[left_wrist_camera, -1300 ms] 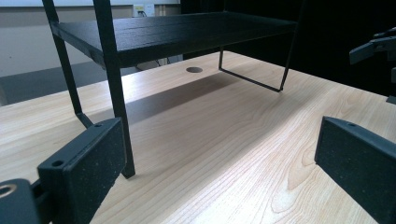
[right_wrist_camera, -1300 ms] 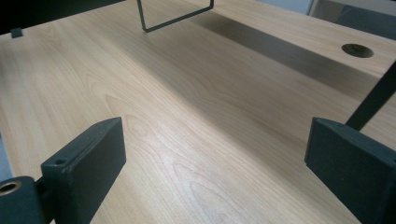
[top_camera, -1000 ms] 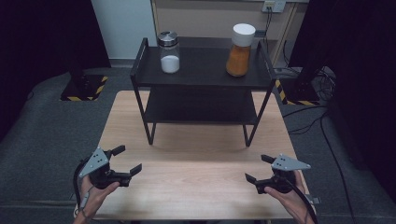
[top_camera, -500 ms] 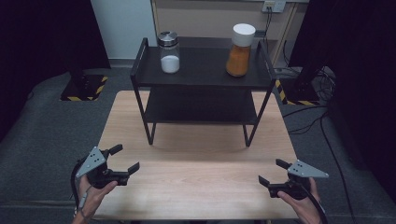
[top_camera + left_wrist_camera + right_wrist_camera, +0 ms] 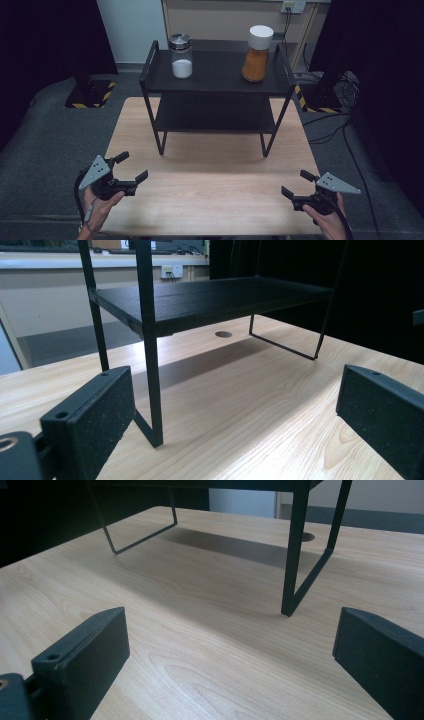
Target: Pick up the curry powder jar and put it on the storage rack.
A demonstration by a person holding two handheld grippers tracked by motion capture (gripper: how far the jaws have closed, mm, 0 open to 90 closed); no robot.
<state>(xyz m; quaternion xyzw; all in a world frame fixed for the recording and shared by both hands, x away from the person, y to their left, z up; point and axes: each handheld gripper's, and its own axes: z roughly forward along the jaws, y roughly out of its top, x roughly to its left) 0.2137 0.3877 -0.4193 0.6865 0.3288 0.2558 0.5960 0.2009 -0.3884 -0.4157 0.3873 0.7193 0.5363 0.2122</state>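
A black two-tier metal rack (image 5: 215, 80) stands at the back middle of the wooden table (image 5: 215, 200). On its top shelf, a glass jar of white powder (image 5: 181, 61) with a metal lid stands at the left. An orange-filled jar (image 5: 256, 52) with a white lid stands at the right. My left gripper (image 5: 133, 166) is held low over the table's near left corner, open and holding nothing. My right gripper (image 5: 294, 183) hovers near the near right corner, also open with nothing in it. In the left gripper view, my open left gripper (image 5: 235, 415) faces a rack leg (image 5: 150, 365). In the right gripper view, my right gripper (image 5: 232, 655) faces another leg (image 5: 292, 555).
The rack's lower shelf (image 5: 215, 117) is bare. A round cable hole (image 5: 223, 334) sits in the tabletop under the rack. Grey floor surrounds the table, with cables (image 5: 335, 125) at the right and a yellow-black striped base (image 5: 90, 95) at the left.
My right gripper has drawn back to the right and toward the table's near edge. The left gripper has barely shifted. The jars and rack are unmoved.
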